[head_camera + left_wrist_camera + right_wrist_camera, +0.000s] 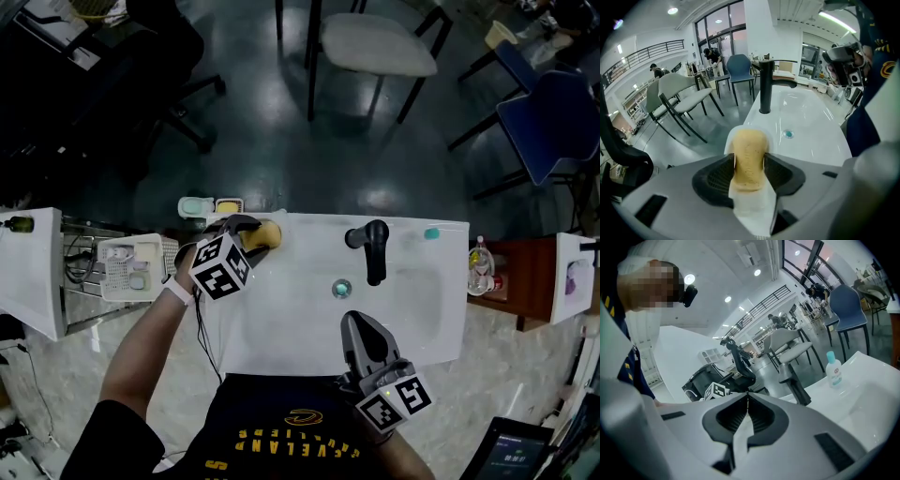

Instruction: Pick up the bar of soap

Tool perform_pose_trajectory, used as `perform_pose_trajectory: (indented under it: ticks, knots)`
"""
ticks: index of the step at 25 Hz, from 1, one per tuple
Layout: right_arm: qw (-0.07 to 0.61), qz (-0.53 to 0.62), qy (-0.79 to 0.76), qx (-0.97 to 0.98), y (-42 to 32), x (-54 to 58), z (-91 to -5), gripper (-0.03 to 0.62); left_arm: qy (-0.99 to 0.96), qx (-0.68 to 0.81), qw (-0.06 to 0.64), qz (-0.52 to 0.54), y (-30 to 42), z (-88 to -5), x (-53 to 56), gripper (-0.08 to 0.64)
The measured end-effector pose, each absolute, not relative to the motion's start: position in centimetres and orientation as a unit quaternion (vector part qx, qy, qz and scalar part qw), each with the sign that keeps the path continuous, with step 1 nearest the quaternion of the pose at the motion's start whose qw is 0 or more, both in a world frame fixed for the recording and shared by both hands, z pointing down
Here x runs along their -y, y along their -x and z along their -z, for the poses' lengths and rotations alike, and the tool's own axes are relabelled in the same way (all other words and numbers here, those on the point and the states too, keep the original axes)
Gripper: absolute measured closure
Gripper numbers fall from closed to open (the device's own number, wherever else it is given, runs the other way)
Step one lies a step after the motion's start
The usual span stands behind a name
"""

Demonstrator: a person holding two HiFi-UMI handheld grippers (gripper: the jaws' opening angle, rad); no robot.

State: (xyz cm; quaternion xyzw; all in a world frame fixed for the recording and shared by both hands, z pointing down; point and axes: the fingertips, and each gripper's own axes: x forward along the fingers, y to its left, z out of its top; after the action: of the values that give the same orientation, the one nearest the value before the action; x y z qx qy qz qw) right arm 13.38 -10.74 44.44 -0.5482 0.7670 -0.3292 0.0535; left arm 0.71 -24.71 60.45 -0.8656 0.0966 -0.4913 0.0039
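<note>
Soap (749, 157) on white dish (755, 213), sink (300, 323) 10 o'clock corner. Left gripper (253, 232) tilted down, jaws spread astride soap, likely ready to squeeze. Right gripper (748, 401) empty, jaws together, parked 6 o'clock, out of way.

Soap (266, 234) — yellow-tan, finely speckled, rounded at the ends and edges. Whole and dull-skinned. Set lengthwise along the left gripper (749, 161), between its two dark jaws, each side close against a pad; cannot tell whether the pads press. Far end reaching past the jaw tips, with a white rim showing round it. Placed at the far left corner of the sink (309, 319) — left of the tap and the drain, well apart from both.
</note>
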Motion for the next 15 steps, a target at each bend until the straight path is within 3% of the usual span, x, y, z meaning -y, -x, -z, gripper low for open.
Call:
perform_pose_trajectory:
  ticks: [15]
  knots:
    - [0.056,0.335,0.548,-0.764,-13.7,11.17,-44.6,0.575,0.857,-0.063,0.015,0.511,-0.8,-60.32,25.04,0.371]
